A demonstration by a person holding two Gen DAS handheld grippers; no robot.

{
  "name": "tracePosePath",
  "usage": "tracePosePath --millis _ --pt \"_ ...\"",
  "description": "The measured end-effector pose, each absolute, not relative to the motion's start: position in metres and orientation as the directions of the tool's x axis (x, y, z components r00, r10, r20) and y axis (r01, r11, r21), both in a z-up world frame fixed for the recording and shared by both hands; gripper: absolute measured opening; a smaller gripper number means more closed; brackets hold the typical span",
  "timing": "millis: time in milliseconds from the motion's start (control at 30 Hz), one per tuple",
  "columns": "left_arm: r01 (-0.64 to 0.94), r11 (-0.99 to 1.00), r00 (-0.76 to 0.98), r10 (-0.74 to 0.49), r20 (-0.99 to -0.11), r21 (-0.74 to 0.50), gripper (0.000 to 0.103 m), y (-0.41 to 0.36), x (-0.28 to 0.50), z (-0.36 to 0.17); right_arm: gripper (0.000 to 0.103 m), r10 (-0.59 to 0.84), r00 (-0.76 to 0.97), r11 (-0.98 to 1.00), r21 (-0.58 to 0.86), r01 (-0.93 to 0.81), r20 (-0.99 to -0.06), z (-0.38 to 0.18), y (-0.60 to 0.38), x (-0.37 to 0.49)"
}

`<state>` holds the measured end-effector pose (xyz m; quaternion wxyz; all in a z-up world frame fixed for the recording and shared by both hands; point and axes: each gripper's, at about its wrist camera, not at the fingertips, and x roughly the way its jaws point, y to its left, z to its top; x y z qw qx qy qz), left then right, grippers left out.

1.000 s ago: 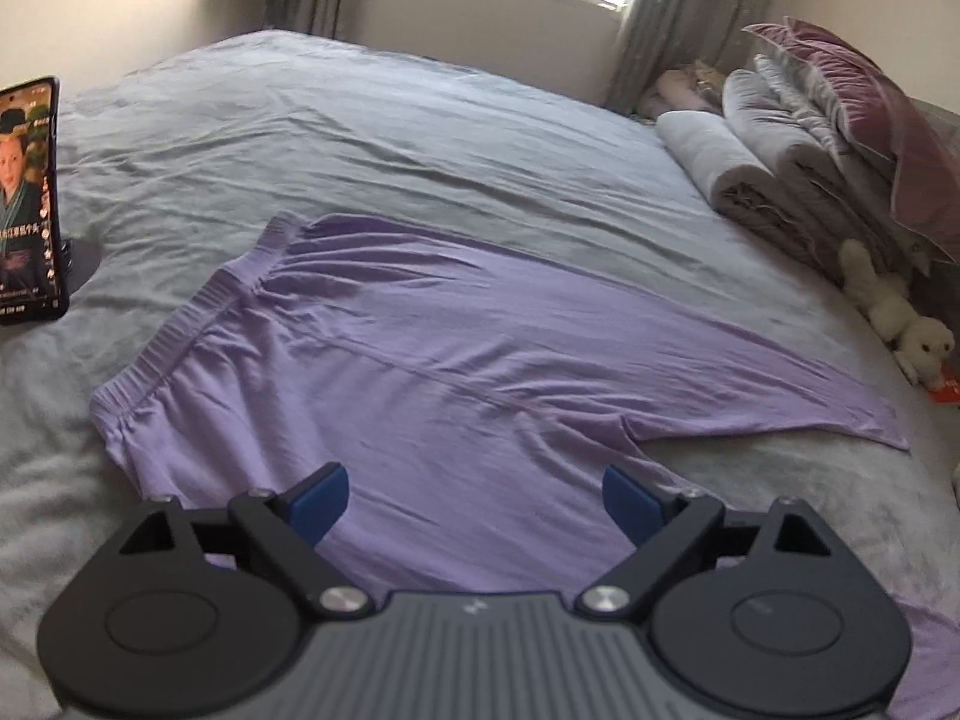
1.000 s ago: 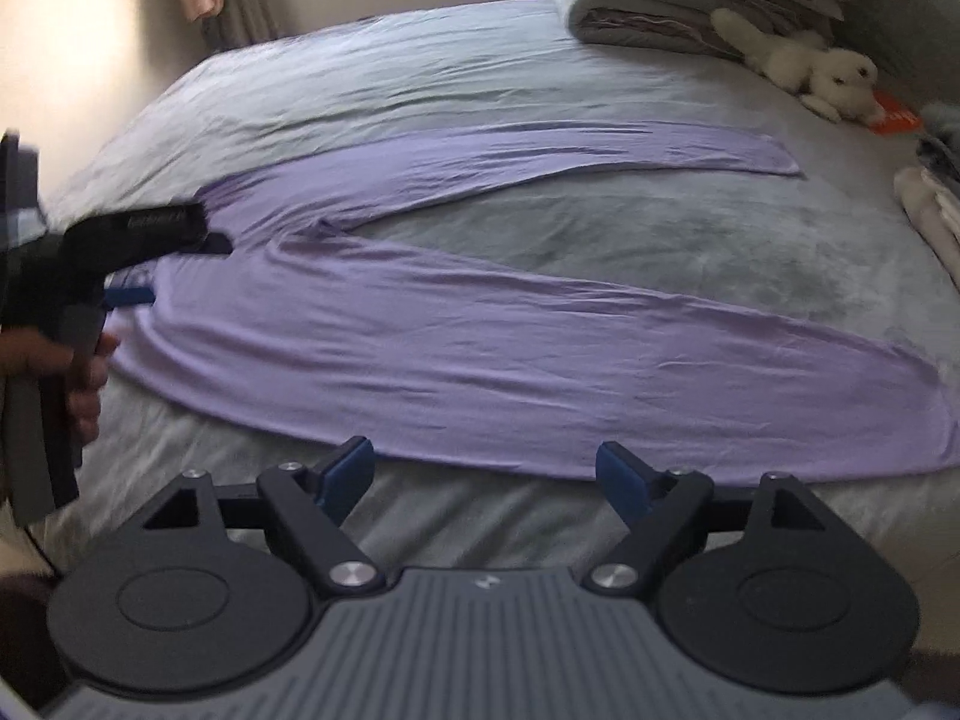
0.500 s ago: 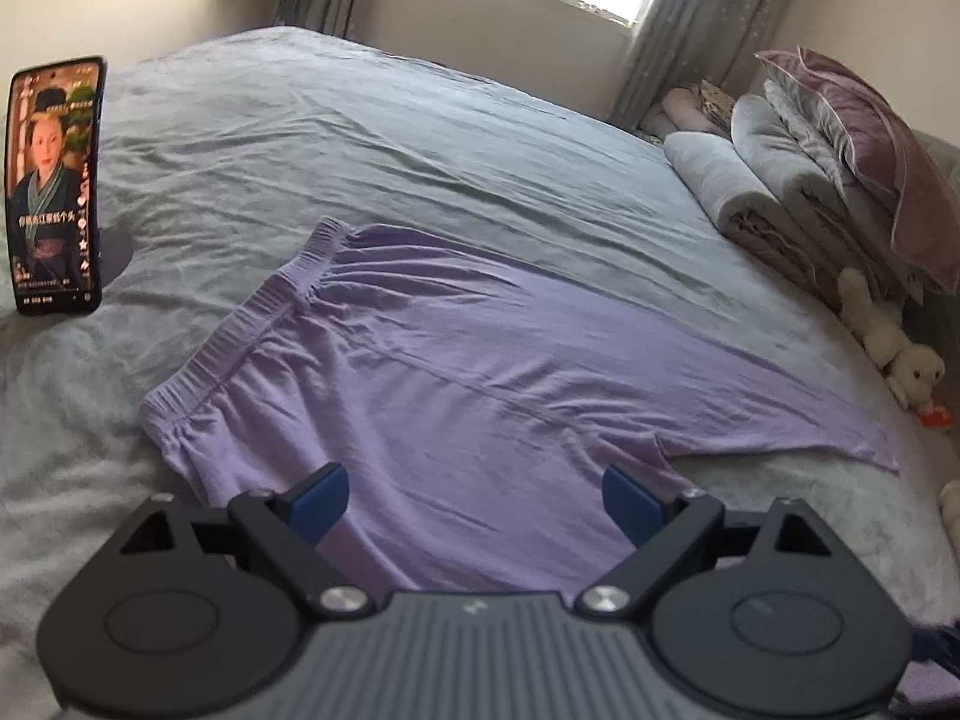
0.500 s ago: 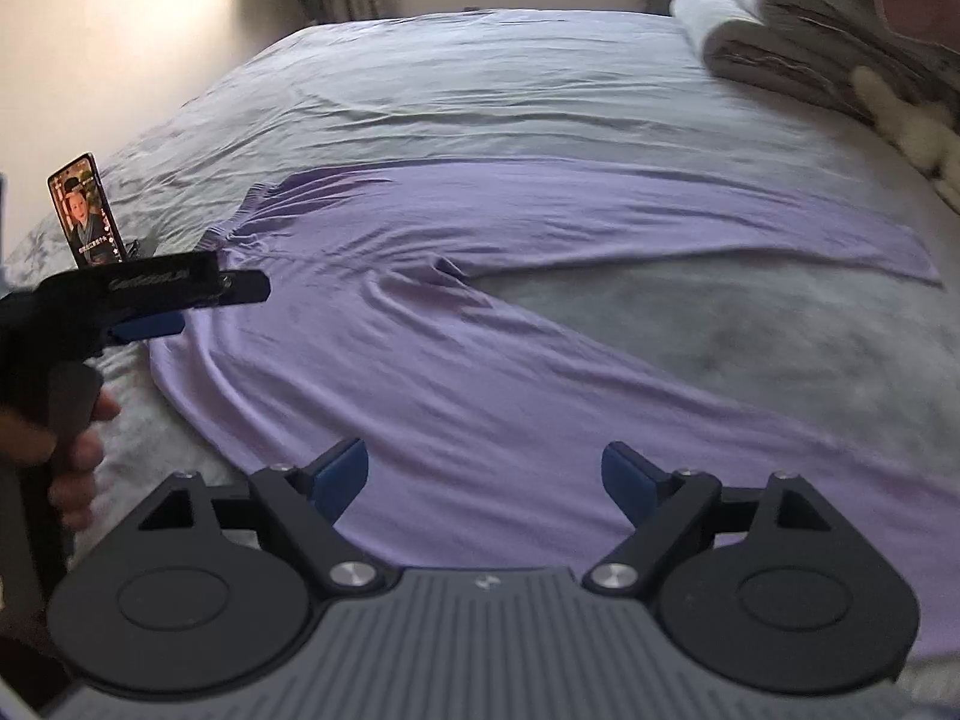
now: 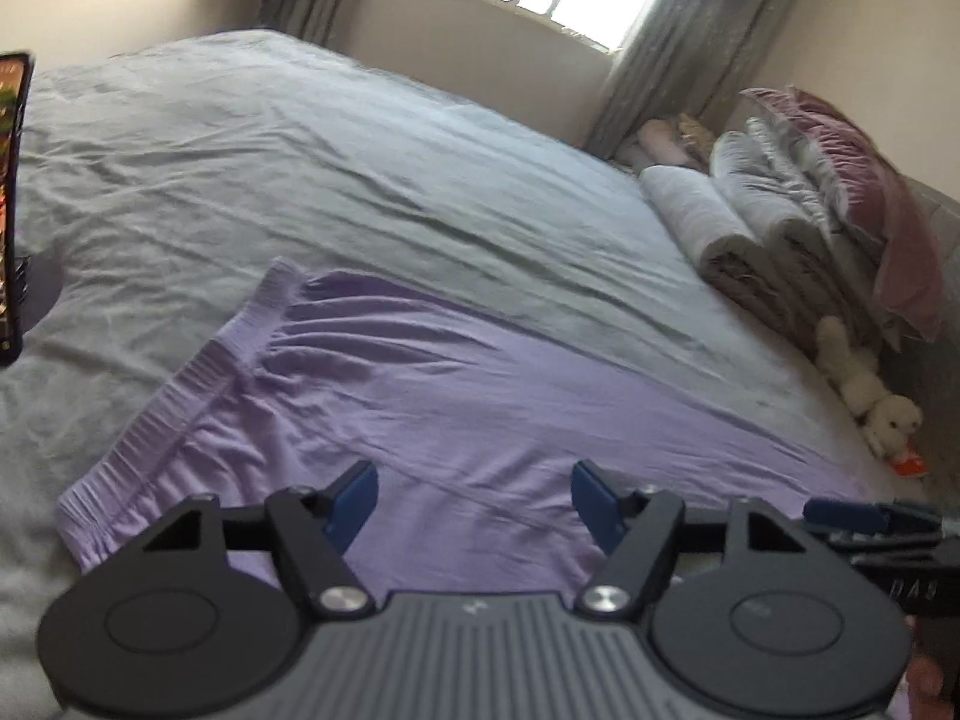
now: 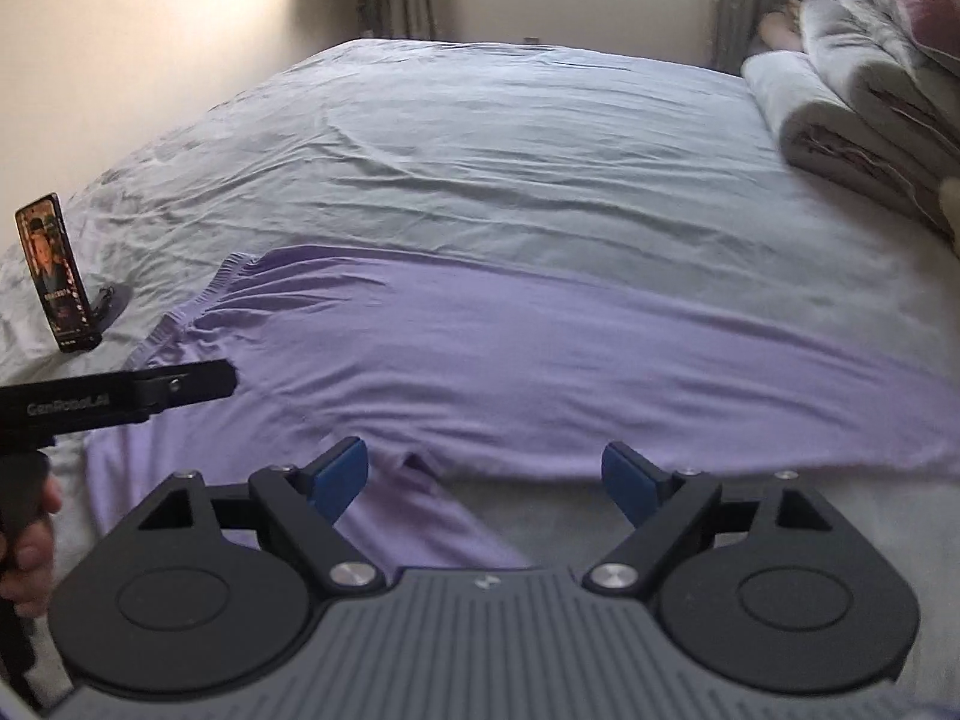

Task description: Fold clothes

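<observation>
Lilac trousers are seen in the left wrist view spread flat on the grey bed, the gathered waistband lying toward the bed's left edge and one leg running off toward the folded bedding stacked at the far right corner. The left gripper is held low over the seat of the trousers with its blue pads parted and nothing between them, probably so that cloth can be taken there. A phone is propped at the left edge; its screen cannot be read here.

From the right wrist view, the right gripper is likewise released, poised above the crotch where the two legs divide. The trousers are unfolded and both legs are splayed apart. Lettering resembling "GenRobot.AI" is printed on the other gripper's arm; small characters on the phone stay illegible.
</observation>
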<state>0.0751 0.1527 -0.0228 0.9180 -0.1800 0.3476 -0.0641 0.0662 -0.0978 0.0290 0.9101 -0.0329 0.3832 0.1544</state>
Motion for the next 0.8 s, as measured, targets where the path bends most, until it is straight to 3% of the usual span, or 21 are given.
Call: tracePosePath --millis 367,800 --pt "-0.062 0.924 0.73 -0.217 -0.648 -0.378 0.057 0.157 0.106 -0.035 0.088 0.319 0.641 0.887 -0.017 -0.461 -0.698 0.007 -0.07 0.148" --pt "-0.084 0.92 0.708 -0.215 -0.673 -0.383 0.057 0.169 0.117 -0.046 0.088 0.362 0.638 0.836 -0.067 -0.545 -0.68 -0.014 -0.053 0.206"
